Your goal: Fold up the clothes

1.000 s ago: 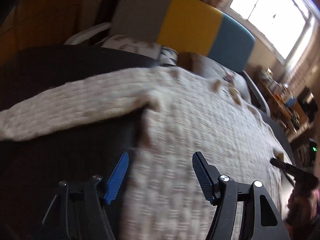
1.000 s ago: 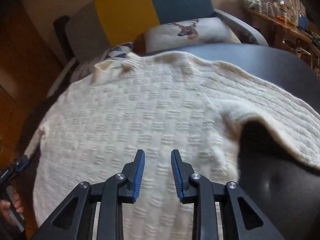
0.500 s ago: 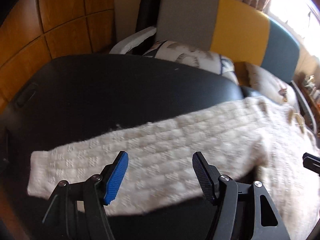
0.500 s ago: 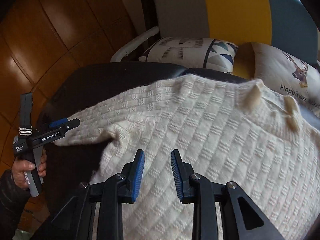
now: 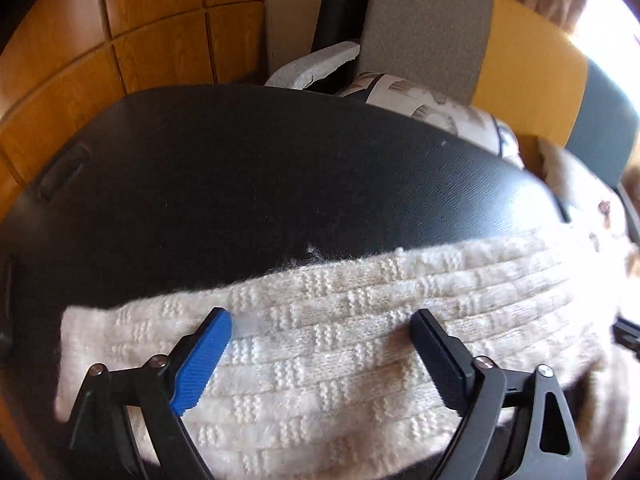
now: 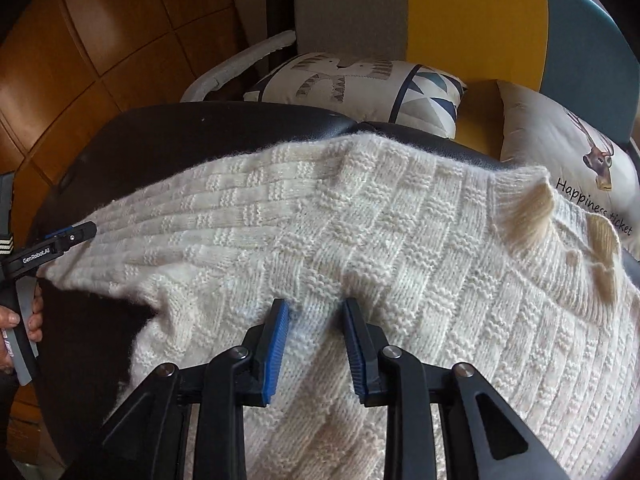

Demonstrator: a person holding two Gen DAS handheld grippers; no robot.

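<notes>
A cream basket-knit sweater point(image 6: 400, 240) lies spread flat on a black table point(image 6: 168, 136). Its left sleeve point(image 5: 360, 312) stretches out to the left, with the cuff point(image 5: 88, 332) lying flat. My left gripper point(image 5: 320, 344) hangs wide open just above that sleeve, one finger on each side of its width. From the right wrist view, the left gripper point(image 6: 68, 236) shows at the sleeve's end with a hand point(image 6: 28, 320) holding it. My right gripper point(image 6: 316, 332) is open by a narrow gap, low over the sweater body near the armpit, with knit showing between its fingers.
Behind the table stands a sofa with a grey, yellow and blue back point(image 6: 472, 20). Two printed cushions point(image 6: 360, 76) point(image 6: 568, 148) lie on it, beside a white armrest point(image 6: 240, 64). Wooden wall panels point(image 5: 120, 40) fill the left. Bare black tabletop point(image 5: 260, 180) lies beyond the sleeve.
My left gripper has swung left from the sweater body to the sleeve and come closer to it. The right view has turned left towards the shoulder. Neither finger gap has changed.
</notes>
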